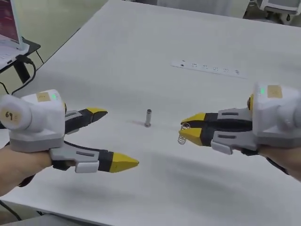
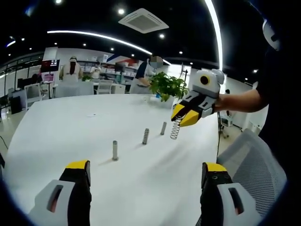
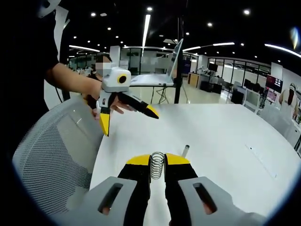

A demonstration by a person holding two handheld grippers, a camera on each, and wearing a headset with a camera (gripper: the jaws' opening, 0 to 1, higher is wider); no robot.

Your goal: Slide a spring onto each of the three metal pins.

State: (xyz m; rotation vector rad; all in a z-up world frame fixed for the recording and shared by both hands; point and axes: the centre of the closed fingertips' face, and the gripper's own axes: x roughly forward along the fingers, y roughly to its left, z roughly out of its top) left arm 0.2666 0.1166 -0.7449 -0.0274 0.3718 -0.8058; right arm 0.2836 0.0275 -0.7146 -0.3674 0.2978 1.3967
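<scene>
My right gripper [image 3: 157, 159] is clamped on a spring [image 2: 175, 128], pinching it by its upper coils so the lower end hangs free. I judge that this grip leaves the open bottom ready to drop over a pin. My left gripper [image 1: 112, 136] has its jaws wide apart and holds nothing. It hovers above the counter [image 1: 141, 56] on the near left of the first pin [image 1: 148, 117], probably so that it stays clear of the work while being close enough to help. The first pin stands upright on the counter between my two grippers, and the spring hangs to its right, off the surface. From the left gripper view, the row runs on behind the first pin. The middle pin [image 2: 146, 136] looks ribbed, so I take it to carry a spring already, though it is too small for me to be sure. The far pin [image 2: 163, 128] looks bare, with my spring hanging just beside it. I would say the task is partly done. The counter is white, matte and smooth. Farther back from the first pin, a white power strip [image 1: 209, 68] lies flat on it. Beyond the counter are a mesh chair [image 3: 51, 150] at its edge, a leafy plant [image 2: 167, 85], a laptop [image 1: 7, 33] on a side stand, and an open office under ceiling lights.
</scene>
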